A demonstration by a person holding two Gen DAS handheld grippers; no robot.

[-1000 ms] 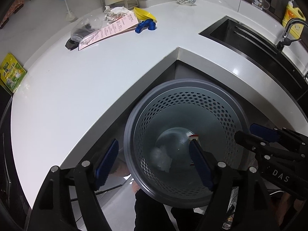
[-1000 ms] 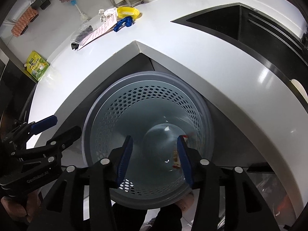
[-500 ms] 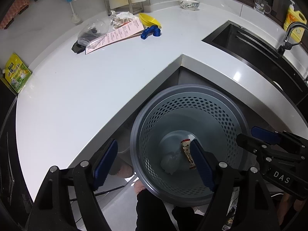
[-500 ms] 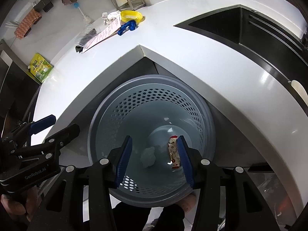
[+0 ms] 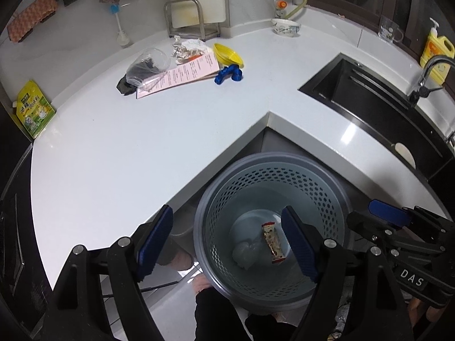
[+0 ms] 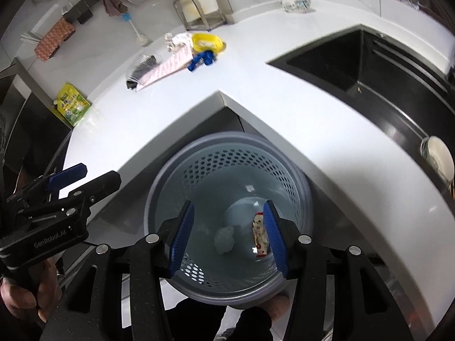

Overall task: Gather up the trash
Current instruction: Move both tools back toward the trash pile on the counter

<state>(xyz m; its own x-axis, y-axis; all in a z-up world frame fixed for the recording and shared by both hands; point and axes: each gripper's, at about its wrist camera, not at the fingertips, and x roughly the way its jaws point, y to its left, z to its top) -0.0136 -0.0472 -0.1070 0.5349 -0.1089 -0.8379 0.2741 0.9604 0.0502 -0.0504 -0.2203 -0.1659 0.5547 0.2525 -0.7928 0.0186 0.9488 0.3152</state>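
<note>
Below the table's inner corner: grey perforated trash bin [image 5: 273, 176], standing on the floor against the white table [image 5: 142, 147]. Contents, both on the bin bottom: one snack wrapper [image 5: 273, 240], one pale crumpled wad [image 5: 244, 255], lying just beside each other.

Left gripper [image 5: 227, 240]: above the bin's left rim, fingers spread wide, nothing between them. Right gripper [image 6: 226, 234]: above the bin mouth, fingers apart, nothing held.

Remaining trash, clustered at the far back of the table, well apart from both grippers:
- Crumpled paper [image 5: 187, 47]: judged very light, soft, will compress; take across its bulk.
- Clear plastic cup [image 5: 148, 66], lying on its side: judged light, thin-walled, slippery, likely to buckle; pinch one wall at the rim.
- Pink printed sheet [image 5: 179, 75], flat, partly under the cup: judged limp, hard to lift off a smooth surface; take an overhanging edge or corner.
- Small dark item [image 5: 123, 88] beneath the cup: kind cannot be told.
- Yellow dish [image 5: 227, 54] and blue plastic piece [image 5: 229, 74], touching: judged rigid; whether these count as trash cannot be told.
</note>
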